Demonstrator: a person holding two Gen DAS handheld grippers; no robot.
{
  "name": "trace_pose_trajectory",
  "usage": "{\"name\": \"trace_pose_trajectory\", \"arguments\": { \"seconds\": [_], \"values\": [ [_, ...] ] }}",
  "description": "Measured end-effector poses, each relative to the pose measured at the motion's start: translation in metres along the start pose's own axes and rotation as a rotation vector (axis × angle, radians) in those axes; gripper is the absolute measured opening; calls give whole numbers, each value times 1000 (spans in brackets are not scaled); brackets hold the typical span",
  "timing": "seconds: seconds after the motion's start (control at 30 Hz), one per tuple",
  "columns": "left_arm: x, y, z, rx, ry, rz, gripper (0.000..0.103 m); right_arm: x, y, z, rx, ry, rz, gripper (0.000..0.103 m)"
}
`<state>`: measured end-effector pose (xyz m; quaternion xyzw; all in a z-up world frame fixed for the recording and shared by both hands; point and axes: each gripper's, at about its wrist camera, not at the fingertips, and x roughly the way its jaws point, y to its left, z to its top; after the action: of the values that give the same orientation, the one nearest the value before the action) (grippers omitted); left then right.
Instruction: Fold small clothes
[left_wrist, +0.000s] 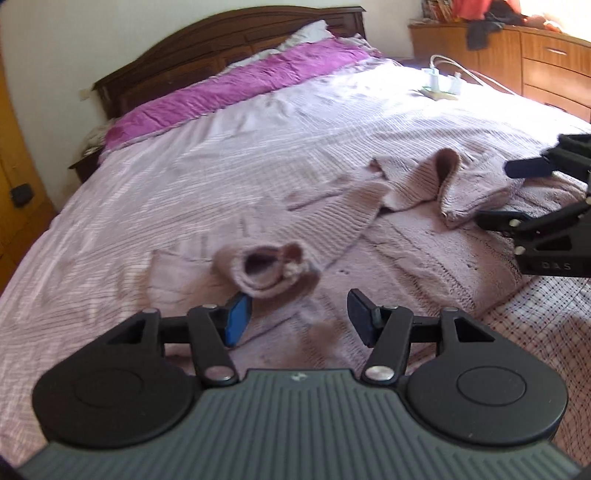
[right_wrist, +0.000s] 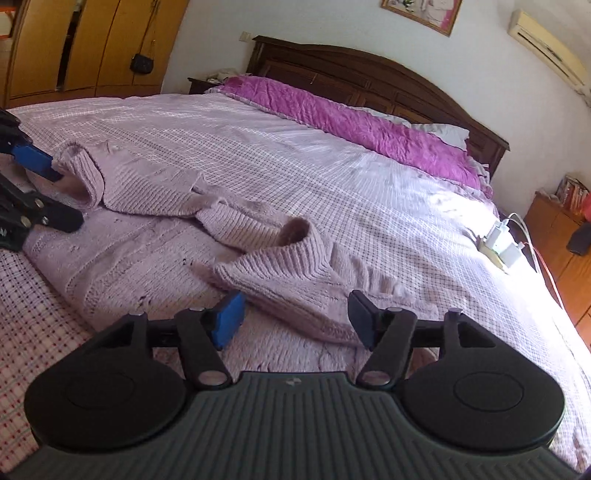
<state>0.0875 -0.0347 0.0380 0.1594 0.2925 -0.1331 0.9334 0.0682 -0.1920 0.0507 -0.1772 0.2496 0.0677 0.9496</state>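
We are working a pale pink knit sweater (left_wrist: 424, 254) that is lying rumpled across the near part of the bed (left_wrist: 258, 140), its two sleeves pulled in over the body. On the left, our left gripper (left_wrist: 299, 314) is hovering just short of the left cuff (left_wrist: 264, 269), fingers spread apart and holding nothing. On the right, our right gripper (right_wrist: 295, 317) is hanging over the right cuff (right_wrist: 280, 273), likewise spread wide and empty. To do this step well, we judge each gripper should be closing on the ribbed cuff edge itself, both layers together, and lifting both sleeves evenly so the body is not dragging or bunching. Counting left to right: we are seeing one sweater, two sleeves, two grippers, one magenta pillow (left_wrist: 236, 92) far at the headboard, and one white charger block (left_wrist: 441, 83) far right on the bed.
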Motion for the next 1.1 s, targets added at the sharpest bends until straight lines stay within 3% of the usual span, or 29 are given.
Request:
{"name": "trace_pose_trajectory", "arguments": {
  "seconds": [0.07,0.13,0.23,0.27,0.3,0.37,0.4,0.57,0.73,0.87,1.03,1.1],
  "values": [
    [12,-3,0,6,2,22,61,9,-2,2,-8,10,19,69],
    [23,-6,0,33,-8,109,61,18,-3,1,0,19,43,69],
    [32,1,-1,39,-15,164,61,31,-15,-1,117,59,69,66],
    [31,5,-1,21,-18,152,57,31,-18,-1,146,56,72,56],
    [30,10,-1,7,-22,141,36,31,-21,0,159,50,62,40],
    [27,16,0,-3,-11,127,13,29,-25,1,177,41,48,19],
    [24,20,1,-8,-16,128,12,28,-28,2,191,34,38,13],
    [13,52,15,-10,-66,196,11,23,-65,9,355,-8,19,10],
    [33,98,28,-96,-40,264,11,32,-108,20,447,-24,-52,10],
    [57,118,28,-161,11,274,12,59,-127,20,458,34,-95,10],
    [82,134,20,-241,85,270,16,103,-141,9,493,161,-80,12],
    [86,138,17,-265,96,274,31,109,-146,5,529,166,-83,13]
  ]
}}
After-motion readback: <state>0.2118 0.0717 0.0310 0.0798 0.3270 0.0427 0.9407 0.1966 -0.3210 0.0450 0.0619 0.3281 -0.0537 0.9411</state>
